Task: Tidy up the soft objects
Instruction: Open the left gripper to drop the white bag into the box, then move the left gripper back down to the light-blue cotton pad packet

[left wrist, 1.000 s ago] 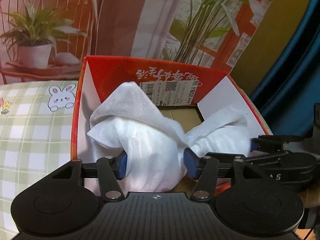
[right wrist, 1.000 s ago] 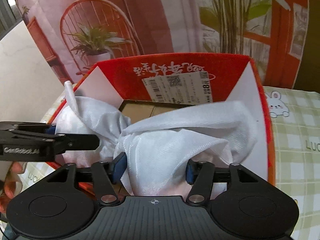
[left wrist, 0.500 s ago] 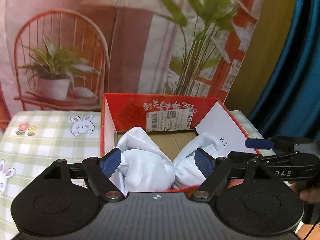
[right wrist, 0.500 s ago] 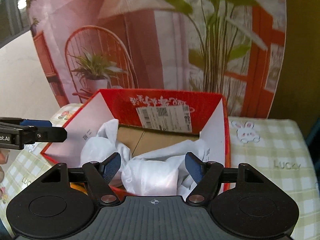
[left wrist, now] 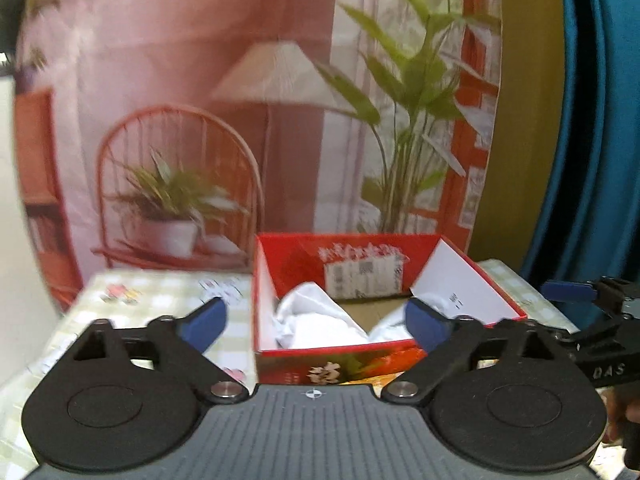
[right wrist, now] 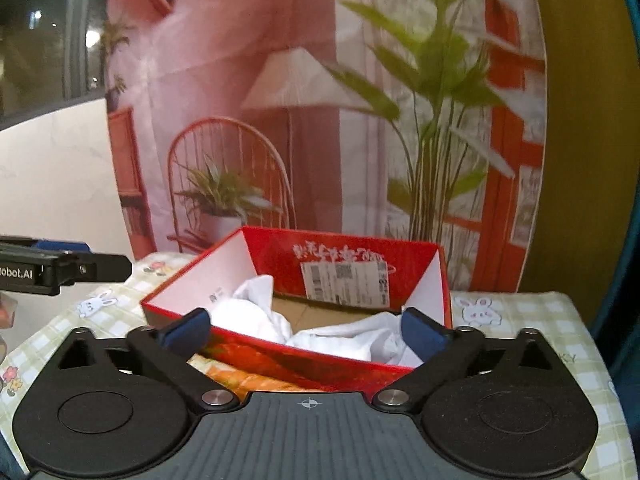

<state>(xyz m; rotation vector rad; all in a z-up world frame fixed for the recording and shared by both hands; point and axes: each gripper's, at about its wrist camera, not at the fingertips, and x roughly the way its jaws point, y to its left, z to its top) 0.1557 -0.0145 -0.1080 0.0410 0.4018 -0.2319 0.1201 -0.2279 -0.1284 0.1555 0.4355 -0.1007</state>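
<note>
A white cloth (left wrist: 320, 320) lies crumpled inside an open red cardboard box (left wrist: 340, 252) on the table; it also shows in the right wrist view (right wrist: 340, 336) inside the same box (right wrist: 280, 360). My left gripper (left wrist: 316, 322) is open wide and empty, held back in front of the box. My right gripper (right wrist: 304, 330) is open wide and empty, also in front of the box. The right gripper shows at the right edge of the left wrist view (left wrist: 592, 312); the left gripper shows at the left edge of the right wrist view (right wrist: 60, 268).
The table has a green checked cloth with rabbit prints (right wrist: 520, 320). A printed backdrop of a chair, lamp and plants (left wrist: 280, 120) hangs behind the box. A blue curtain (left wrist: 600, 120) hangs at the right.
Both grippers let go of the white cloth, opened wide, and pulled back and up from the box. The cloth stays in the box.
</note>
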